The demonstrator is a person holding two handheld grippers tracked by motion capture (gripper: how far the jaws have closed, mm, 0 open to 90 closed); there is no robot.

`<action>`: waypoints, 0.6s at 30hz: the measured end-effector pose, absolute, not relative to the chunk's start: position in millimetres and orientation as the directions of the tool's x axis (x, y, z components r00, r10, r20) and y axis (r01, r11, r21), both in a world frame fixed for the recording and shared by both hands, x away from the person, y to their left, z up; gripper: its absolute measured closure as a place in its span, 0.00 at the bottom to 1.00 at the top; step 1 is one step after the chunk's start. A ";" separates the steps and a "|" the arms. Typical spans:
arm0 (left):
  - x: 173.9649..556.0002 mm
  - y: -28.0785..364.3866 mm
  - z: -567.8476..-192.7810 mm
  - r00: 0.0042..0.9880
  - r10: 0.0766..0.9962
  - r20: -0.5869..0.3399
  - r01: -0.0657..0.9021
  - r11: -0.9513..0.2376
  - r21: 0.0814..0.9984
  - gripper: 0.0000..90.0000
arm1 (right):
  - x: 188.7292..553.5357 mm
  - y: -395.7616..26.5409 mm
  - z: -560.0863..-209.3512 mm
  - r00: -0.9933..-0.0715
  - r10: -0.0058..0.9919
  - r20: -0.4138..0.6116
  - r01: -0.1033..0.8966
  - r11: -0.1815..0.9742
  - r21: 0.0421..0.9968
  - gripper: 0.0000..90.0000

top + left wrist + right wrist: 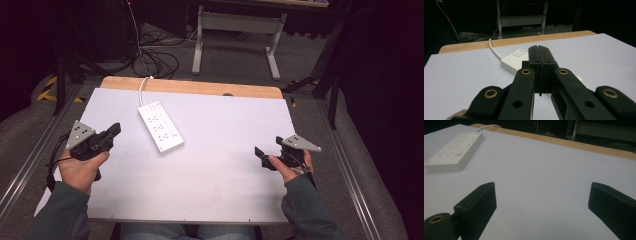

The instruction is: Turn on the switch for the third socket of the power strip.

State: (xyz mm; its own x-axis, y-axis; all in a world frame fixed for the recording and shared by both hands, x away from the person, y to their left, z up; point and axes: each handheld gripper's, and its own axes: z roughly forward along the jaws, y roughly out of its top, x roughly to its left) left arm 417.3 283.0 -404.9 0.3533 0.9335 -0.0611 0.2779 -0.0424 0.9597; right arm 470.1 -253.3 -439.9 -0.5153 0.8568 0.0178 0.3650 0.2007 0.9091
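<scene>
White table (pixel 215 165) with power strip (pixel 160 126); left gripper (pixel 539 53) jaws together, right gripper (pixel 541 195) jaws wide

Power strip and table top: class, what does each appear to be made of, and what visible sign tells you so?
Power strip: probably moulded white plastic, smooth, with rounded edges. Table top: a matt white sheet, material unclear, lying on what looks like wood, its tan edge showing at the far side.

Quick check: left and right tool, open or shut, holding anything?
Left tool: shut, nothing held, pointed toward the power strip.
Right tool: open, nothing between its jaws.
</scene>
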 end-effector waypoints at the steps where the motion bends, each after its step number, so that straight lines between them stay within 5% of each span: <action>1: 416.3 284.2 -404.8 0.348 0.935 -0.069 0.275 -0.031 0.961 1.00 | 470.1 -253.1 -439.9 -0.516 0.856 0.018 0.365 0.200 0.909 0.09; 18: 401.1 305.3 -402.7 0.263 0.961 -0.091 0.241 0.026 0.970 0.83 | 469.6 -252.6 -439.7 -0.516 0.856 0.017 0.364 0.201 0.909 0.09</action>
State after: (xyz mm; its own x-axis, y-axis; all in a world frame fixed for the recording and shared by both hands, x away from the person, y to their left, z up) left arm 401.1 305.3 -402.7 0.2630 0.9605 -0.0908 0.2408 0.0258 0.9702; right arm 469.6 -252.6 -439.7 -0.5161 0.8564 0.0169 0.3639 0.2013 0.9094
